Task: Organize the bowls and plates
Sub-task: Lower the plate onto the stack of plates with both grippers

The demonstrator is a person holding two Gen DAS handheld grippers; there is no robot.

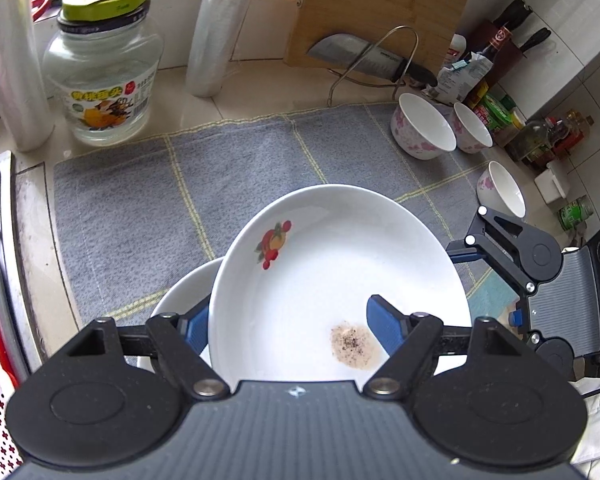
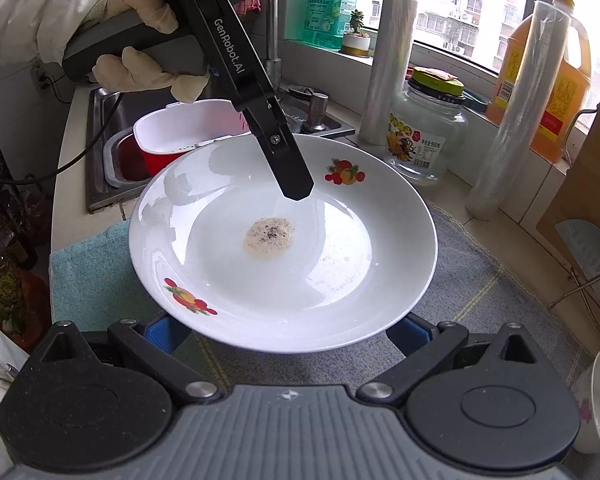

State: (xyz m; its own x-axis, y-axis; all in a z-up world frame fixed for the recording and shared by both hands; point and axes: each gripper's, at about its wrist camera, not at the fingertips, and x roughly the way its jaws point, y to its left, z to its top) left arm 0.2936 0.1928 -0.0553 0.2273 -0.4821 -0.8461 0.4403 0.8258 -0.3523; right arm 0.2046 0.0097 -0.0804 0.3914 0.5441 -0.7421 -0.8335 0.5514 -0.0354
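Above the grey mat [image 1: 148, 200], your left gripper [image 1: 288, 328] clamps the plate [image 1: 340, 264].
A brown speckled residue [image 2: 270, 234] sits inside; right gripper's [image 2: 288, 334] state: can't tell.

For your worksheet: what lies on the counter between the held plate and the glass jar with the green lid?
Only bare grey checked cloth lies between the plate and the jar, then a strip of bare counter at the jar's foot. The left wrist view shows this.
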